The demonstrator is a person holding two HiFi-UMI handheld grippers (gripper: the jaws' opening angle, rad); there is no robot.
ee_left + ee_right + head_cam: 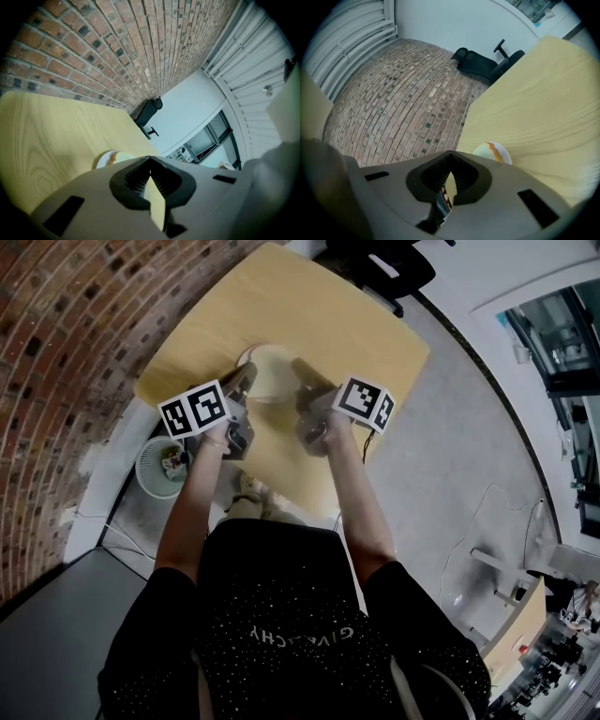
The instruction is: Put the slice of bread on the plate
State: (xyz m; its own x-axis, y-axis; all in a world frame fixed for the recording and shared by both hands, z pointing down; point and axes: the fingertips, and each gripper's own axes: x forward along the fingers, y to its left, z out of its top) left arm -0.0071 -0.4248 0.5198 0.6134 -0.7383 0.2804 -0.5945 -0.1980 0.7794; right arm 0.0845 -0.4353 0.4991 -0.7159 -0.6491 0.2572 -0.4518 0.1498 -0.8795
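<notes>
Left tongs point(150, 161): closed tip to tip in their own view, with nothing between them. I only see the bench's pale wood through the gap behind the tips.
Right tongs point(449, 158): also shut and empty, with the tips meeting at the point.
Slice of bread point(118, 157): I read the pale piece with a brown crust edge on the plate point(267, 348) as the slice. It is small in every view, so I can't be sure of its outline.
Plate position: it sits on the bench point(328, 315), just ahead of both tongs and between them, towards the brick-wall side.
Step in hand: as I judge it, the slice is already down. What remains is to check it and bring my hands away cleanly.
How I'd do it: I'd keep both tongs closed and draw them straight back towards myself. I'd lift a little first, so that neither tip drags on the near rim.
What to check: the whole slice should lie inside the rim with no corner hanging over. The head view is too coarse to show this, so I'd rely on the two gripper views.
Risk: both tips are close to the plate. A sideways swing could nudge it across the smooth wood or tip the slice off.
If it needs fixing: I'd use one pair of tongs only, opening them before I approach, and keep the other pair well back.
</notes>
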